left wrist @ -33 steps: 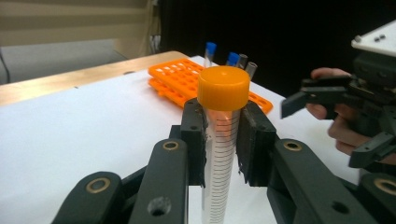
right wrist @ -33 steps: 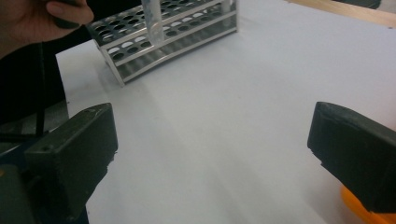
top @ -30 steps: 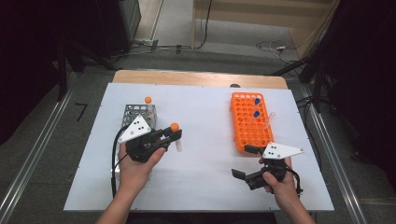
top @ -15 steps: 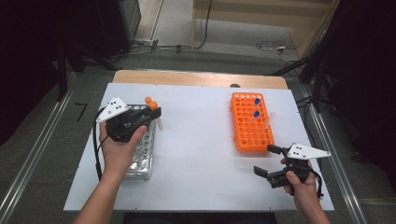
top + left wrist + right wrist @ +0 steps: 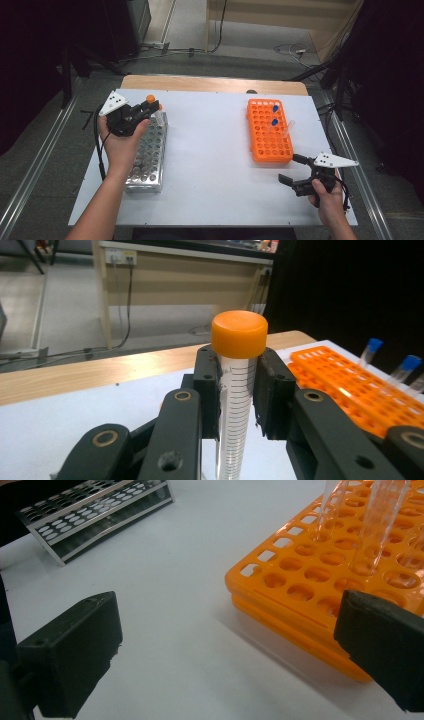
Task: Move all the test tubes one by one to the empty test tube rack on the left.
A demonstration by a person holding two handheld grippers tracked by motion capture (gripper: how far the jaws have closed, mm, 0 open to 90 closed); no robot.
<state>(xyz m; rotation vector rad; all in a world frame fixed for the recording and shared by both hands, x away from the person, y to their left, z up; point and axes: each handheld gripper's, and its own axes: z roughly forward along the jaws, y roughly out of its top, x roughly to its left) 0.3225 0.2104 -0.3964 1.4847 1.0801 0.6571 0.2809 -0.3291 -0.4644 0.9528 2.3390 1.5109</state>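
Nearest the viewer, at the desk's [image 5: 210, 150] front right corner, a hand holds the right tongs [image 5: 294, 169] low over the white top, jaws spread wide w/ nothing between them; the right gripper view has bare desk in the gap. Just past them sits an orange rack [image 5: 268, 131], lengthwise front to back, w/ two blue-capped tubes [image 5: 274, 115] standing in its far holes and a clear tube [image 5: 288, 127] leaning at its right edge. On the left side, a metal rack [image 5: 147, 152] w/ rows of round holes lies lengthwise, near the desk's left edge. A forearm reaches in from the front over it, and the hand holds the left tongs [image 5: 155, 107] above the rack's far end. These are clamped on a clear tube w/ orange cap [image 5: 239, 385]: in the left gripper view the two black pads press its sides just below the cap, tube roughly upright, printed scale marks visible. A 2nd orange cap [image 5: 150, 99] shows just behind the tongs; can't tell what it sits in. Beyond the white top, a wooden strip [image 5: 210, 84] runs along the far edge, then grey floor w/ cables.
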